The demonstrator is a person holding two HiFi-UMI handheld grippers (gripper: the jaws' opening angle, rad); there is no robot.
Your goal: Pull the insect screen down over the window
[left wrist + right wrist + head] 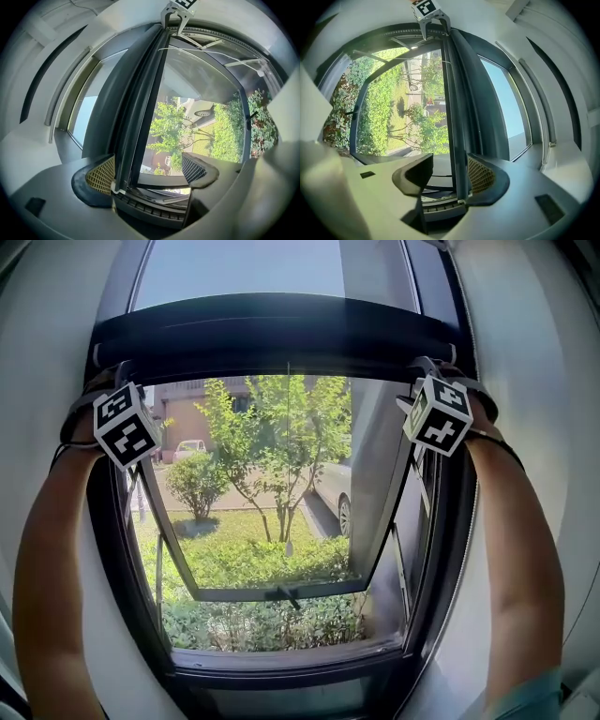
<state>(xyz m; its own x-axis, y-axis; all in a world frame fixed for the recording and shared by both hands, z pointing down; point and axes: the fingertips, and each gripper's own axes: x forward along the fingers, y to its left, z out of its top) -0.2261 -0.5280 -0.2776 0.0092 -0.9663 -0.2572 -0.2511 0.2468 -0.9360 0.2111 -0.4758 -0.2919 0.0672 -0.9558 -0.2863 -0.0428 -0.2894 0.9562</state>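
Observation:
The insect screen's dark pull bar runs across the top of the window opening. My left gripper is at its left end and my right gripper at its right end. In the left gripper view the bar passes between the wide jaws of my left gripper, lying against one mesh pad with a gap to the other. In the right gripper view the bar likewise lies along one pad of my right gripper, clear of the other finger. Both are open.
The glass sash is swung outward, with trees, a hedge and a parked car beyond. A thin cord hangs down the middle of the opening. The dark window frame and white walls close in on both sides; the sill is below.

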